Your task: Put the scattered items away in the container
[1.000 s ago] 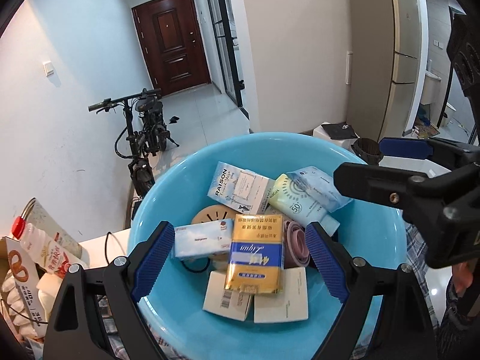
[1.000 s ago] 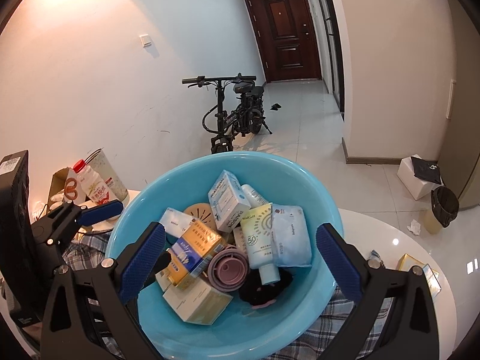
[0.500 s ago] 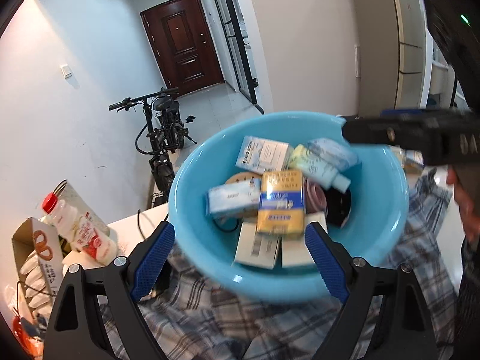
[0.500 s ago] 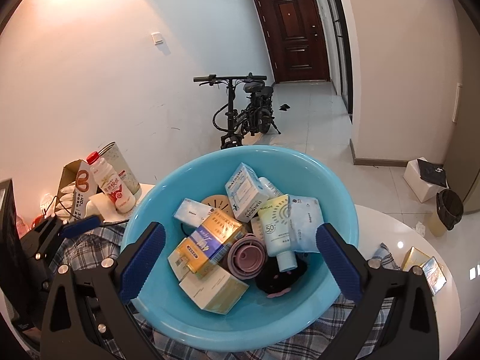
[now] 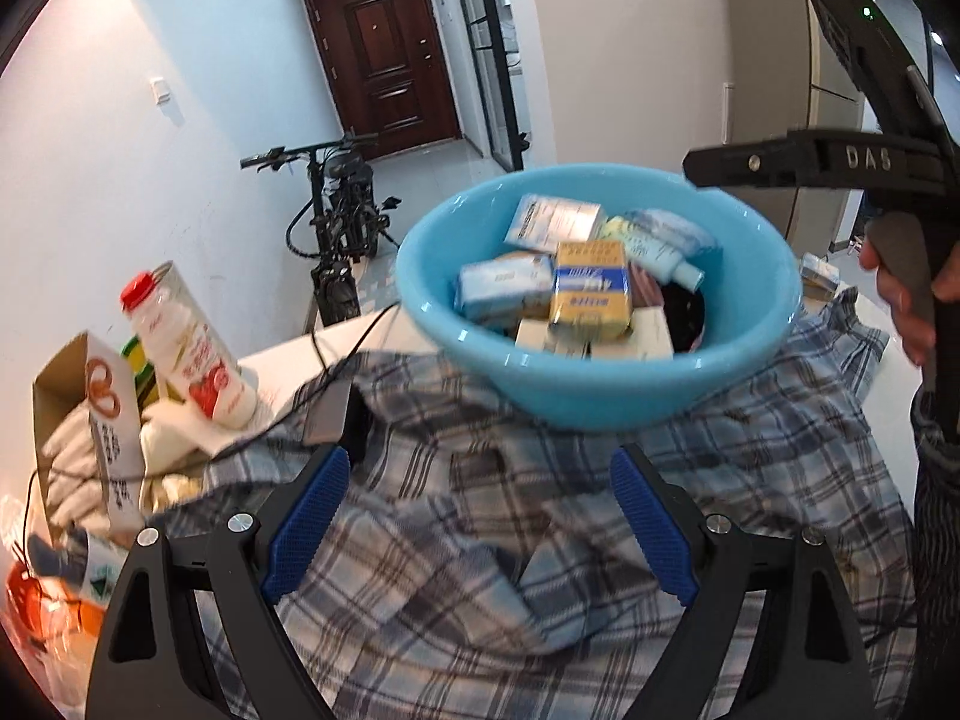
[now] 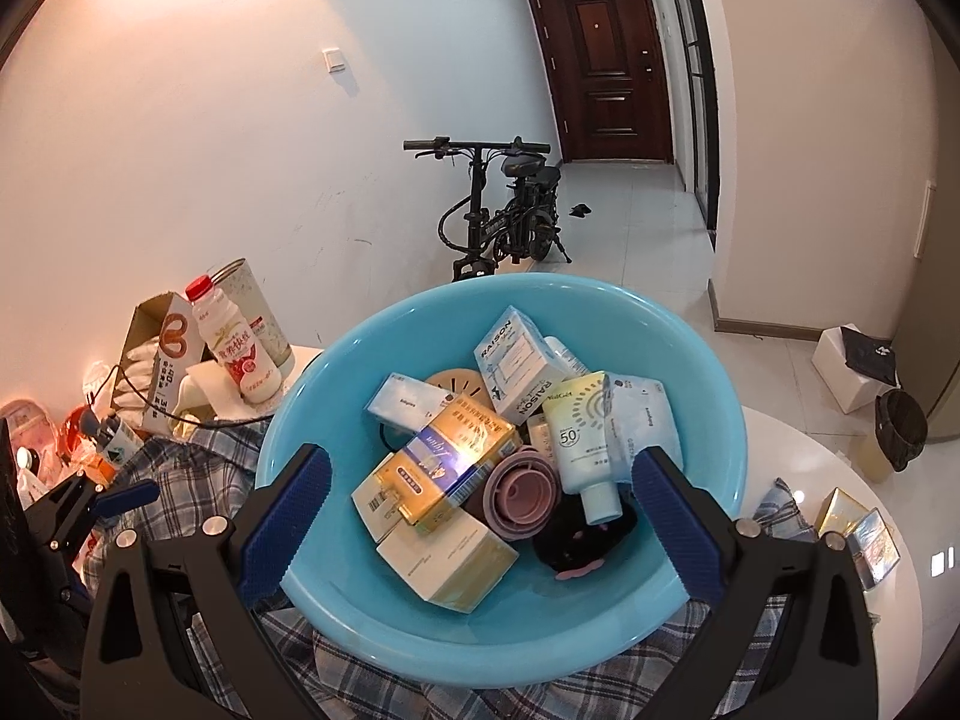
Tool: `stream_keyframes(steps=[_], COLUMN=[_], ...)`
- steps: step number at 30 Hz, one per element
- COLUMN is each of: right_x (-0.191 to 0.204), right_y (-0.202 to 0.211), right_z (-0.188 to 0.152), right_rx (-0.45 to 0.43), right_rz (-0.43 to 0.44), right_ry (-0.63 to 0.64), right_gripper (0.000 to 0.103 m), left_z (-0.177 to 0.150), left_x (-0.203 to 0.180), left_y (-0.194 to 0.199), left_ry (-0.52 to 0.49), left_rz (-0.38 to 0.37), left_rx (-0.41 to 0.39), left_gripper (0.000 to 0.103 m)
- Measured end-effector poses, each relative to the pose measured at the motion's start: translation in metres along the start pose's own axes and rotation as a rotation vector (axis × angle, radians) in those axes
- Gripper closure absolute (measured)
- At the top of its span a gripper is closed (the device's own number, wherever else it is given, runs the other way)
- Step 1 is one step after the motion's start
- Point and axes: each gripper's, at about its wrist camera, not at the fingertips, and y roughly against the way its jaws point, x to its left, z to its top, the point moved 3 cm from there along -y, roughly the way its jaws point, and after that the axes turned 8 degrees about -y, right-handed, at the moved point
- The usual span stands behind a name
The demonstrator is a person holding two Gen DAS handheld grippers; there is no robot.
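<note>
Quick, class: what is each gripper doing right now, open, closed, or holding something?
Left gripper: open, nothing between its fingers, above the plaid shirt.
Right gripper: open, holding nothing, fingers apart in front of the blue basin.

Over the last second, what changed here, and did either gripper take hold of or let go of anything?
The left gripper has drawn back from over the blue basin; its view now looks across the plaid shirt, with the basin farther off. Nothing was grasped or released: its jaws stayed open and empty. The right gripper kept hovering open over the basin, barely shifting. The boxes and tube in the basin stayed put.
</note>
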Motion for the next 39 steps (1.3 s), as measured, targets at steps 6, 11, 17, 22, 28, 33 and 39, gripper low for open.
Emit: stream_keyframes(steps=[6,11,17,22,28,33,39], right_x=[0.007,0.011,0.015,0.02,0.022,0.024,0.031], right_y=[-0.004,-0.006,-0.011,-0.018,-0.014,-0.003,0.018], right_z=[-0.005,-0.014,-0.02,-0.032,-0.052,-0.066,-0.079], right_rx=[0.013,0.028,0.014,0.053,0.036,0.002,-0.055], right_rz=[-0.001,-0.01,-0.031,-0.017,-0.04,-0.056,-0.06], right_ry=[0.015,0.024,0.024,0.023,0.025,0.034,0.049], right_gripper=[0.003,0.003,0.003,0.003,0.003,0.003,0.003], left_z=[-0.033,-0.049,-0.053,-0.058,-0.064,-0.067,-0.067], left_x=[0.013,0.024,0.02,0.012,-0.006,-0.022,-0.035], left_y=[0.001,-0.006,-0.011,-0.009,-0.018,-0.019,-0.022], left_ry=[0.035,0.128,0.138,0.136,0.086,0.074,0.066], left_rz=[0.018,-0.033,-0.014,-0.024,-0.024,-0.035,-0.06], left_rx=[0.042,0.036,0.035,0.021,0.05,0.042,0.05], left_gripper=[0.013,0.013,0.013,0.013,0.013,0.013,0.013])
